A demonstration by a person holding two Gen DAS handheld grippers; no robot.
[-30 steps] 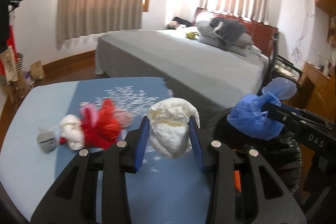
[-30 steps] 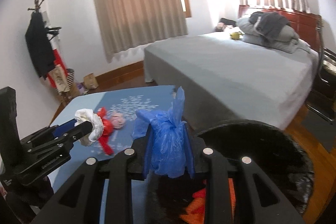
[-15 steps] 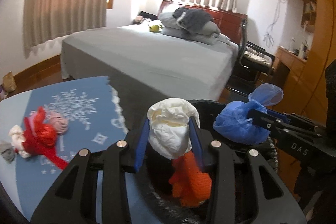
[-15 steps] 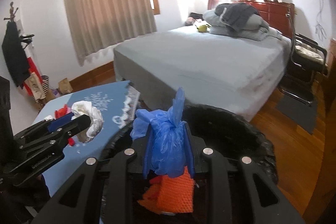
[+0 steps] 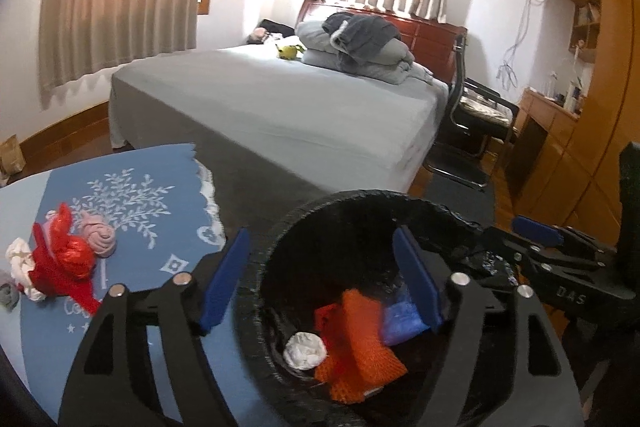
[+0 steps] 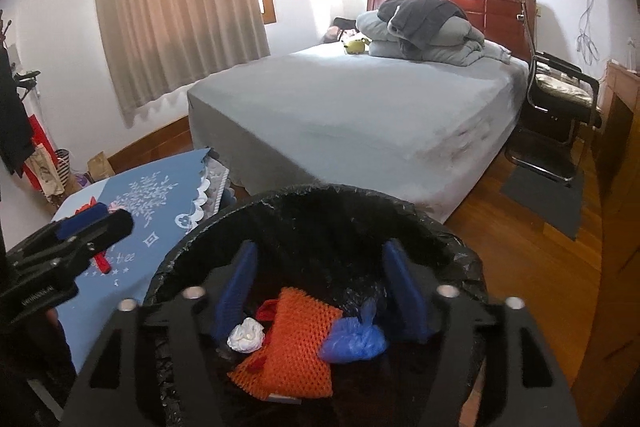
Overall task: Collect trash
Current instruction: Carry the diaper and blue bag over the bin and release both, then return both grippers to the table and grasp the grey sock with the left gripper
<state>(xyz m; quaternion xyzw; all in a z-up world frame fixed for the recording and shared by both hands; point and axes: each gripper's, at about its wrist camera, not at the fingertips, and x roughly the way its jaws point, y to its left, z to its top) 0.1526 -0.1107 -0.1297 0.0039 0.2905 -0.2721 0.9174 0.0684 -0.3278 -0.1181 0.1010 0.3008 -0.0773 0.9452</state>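
A black-lined trash bin (image 5: 360, 199) (image 6: 320, 195) stands beside the table. Inside lie a white wad (image 5: 305, 350) (image 6: 246, 335), an orange net (image 5: 360, 339) (image 6: 288, 343) and a blue bag (image 5: 400, 321) (image 6: 354, 341). My left gripper (image 5: 320, 283) is open and empty above the bin's left part. My right gripper (image 6: 320, 287) is open and empty above the bin; it also shows in the left wrist view (image 5: 536, 237). Red trash (image 5: 60, 263), a pink wad (image 5: 98, 239) and a white scrap (image 5: 18, 259) lie on the blue tablecloth (image 5: 132, 195).
A grey bed (image 6: 360, 107) with piled bedding (image 6: 420, 27) stands behind the bin. A black chair (image 6: 560, 107) and a floor mat (image 6: 544, 195) are at the right. Wooden cabinets (image 5: 560, 127) line the right wall.
Both grippers opened above the bin. The white wad dropped from the left one and the blue bag from the right one; both now lie inside the bin.
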